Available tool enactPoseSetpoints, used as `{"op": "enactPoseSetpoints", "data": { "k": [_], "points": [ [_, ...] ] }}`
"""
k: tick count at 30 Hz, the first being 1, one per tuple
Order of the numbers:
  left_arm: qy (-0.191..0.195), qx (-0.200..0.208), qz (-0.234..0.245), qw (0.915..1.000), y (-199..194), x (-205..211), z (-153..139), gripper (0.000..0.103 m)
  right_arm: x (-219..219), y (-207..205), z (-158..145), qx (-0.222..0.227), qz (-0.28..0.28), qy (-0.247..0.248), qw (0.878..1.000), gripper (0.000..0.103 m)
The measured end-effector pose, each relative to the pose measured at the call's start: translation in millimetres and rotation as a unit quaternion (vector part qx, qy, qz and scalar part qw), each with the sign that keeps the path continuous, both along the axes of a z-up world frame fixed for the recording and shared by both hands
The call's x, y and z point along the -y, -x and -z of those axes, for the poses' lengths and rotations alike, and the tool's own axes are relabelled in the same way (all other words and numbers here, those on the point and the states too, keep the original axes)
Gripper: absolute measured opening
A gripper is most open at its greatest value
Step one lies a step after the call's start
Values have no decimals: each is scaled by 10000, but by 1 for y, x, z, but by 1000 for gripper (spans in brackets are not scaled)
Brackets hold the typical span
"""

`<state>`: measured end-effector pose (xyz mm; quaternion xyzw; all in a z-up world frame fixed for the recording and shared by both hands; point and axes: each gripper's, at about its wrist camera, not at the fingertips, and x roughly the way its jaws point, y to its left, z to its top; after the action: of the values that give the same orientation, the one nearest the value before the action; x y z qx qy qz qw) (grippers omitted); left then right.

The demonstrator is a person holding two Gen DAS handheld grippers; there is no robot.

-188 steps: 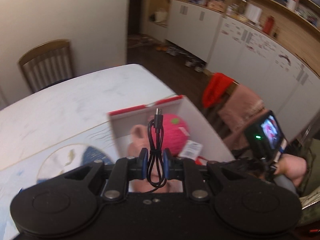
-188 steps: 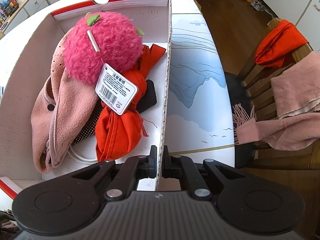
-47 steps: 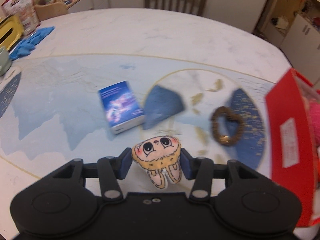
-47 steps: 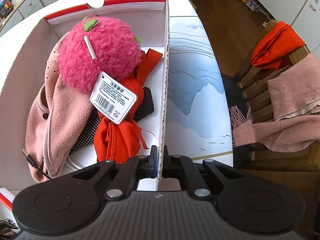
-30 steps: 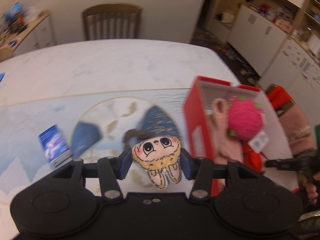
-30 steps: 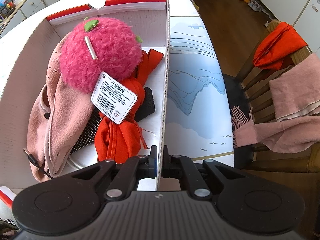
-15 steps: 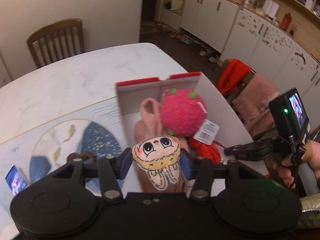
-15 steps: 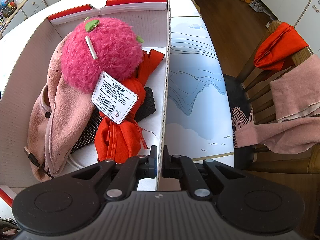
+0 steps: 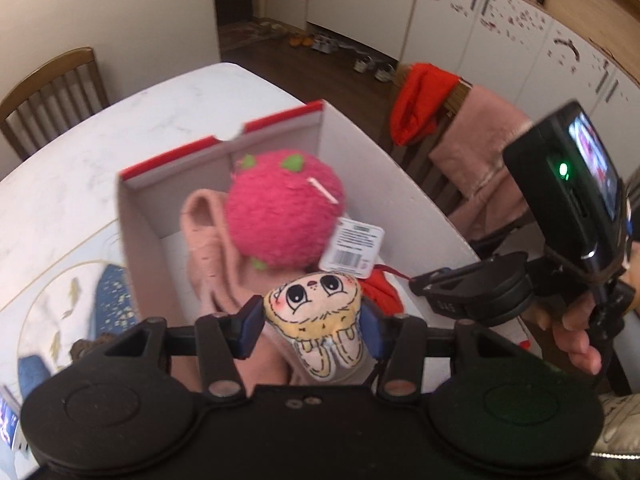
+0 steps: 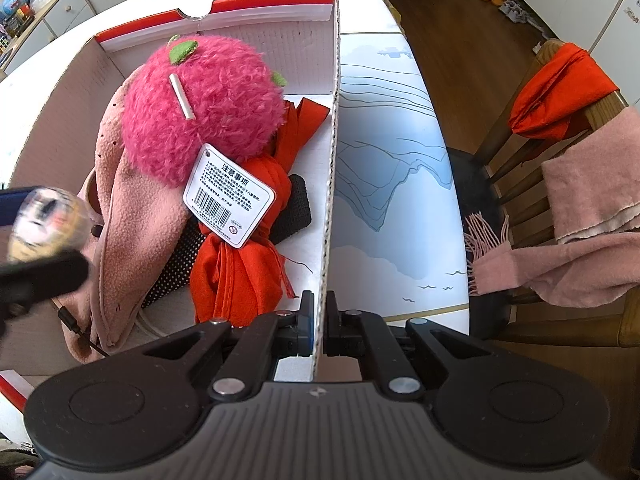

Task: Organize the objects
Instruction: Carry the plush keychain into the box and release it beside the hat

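Note:
My left gripper [image 9: 312, 330] is shut on a small cream plush doll [image 9: 320, 308] with a drawn face and holds it above the near end of the red-and-white cardboard box [image 9: 168, 176]. The doll shows blurred at the left edge of the right wrist view [image 10: 44, 224]. My right gripper [image 10: 319, 330] is shut on the box's right wall [image 10: 330, 200]. Inside the box lie a pink fuzzy plush ball [image 10: 204, 108] with a barcode tag [image 10: 229, 196], a pink cloth [image 10: 136, 220], a red cloth [image 10: 240, 264], a black item and a cable.
The box stands on a white table [image 9: 60, 152] with a blue-patterned mat [image 10: 392, 208]. A chair [image 10: 560, 152] draped with red and pink cloths stands off the table's right edge. A wooden chair [image 9: 44, 84] stands at the far side. A blue booklet [image 9: 8, 420] lies at the left.
My left gripper took the plush doll off the mat and swung right with it, now lower over the box. My right gripper stayed clamped on the box wall.

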<state>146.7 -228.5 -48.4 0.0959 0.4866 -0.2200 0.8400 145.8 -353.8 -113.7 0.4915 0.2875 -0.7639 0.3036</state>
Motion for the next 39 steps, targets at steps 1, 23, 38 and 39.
{"op": "enactPoseSetpoints", "data": {
  "k": [1,23,38,39],
  "points": [
    [-38,-29,48,10000,-1,4,4,48,0,0,0,0,1,0,10000,3],
    [-521,-655,423,9956,-12,29,64,49,2,0,0,0,30,-30,10000,3],
    [-72,-342,442,9984,7,2,35,80,0,2,-1,15,155,-11,9999,3],
    [-36,-298,422,9987,9,-1,32,80,0,3,-1,17,160,-10,9999,3]
  ]
}}
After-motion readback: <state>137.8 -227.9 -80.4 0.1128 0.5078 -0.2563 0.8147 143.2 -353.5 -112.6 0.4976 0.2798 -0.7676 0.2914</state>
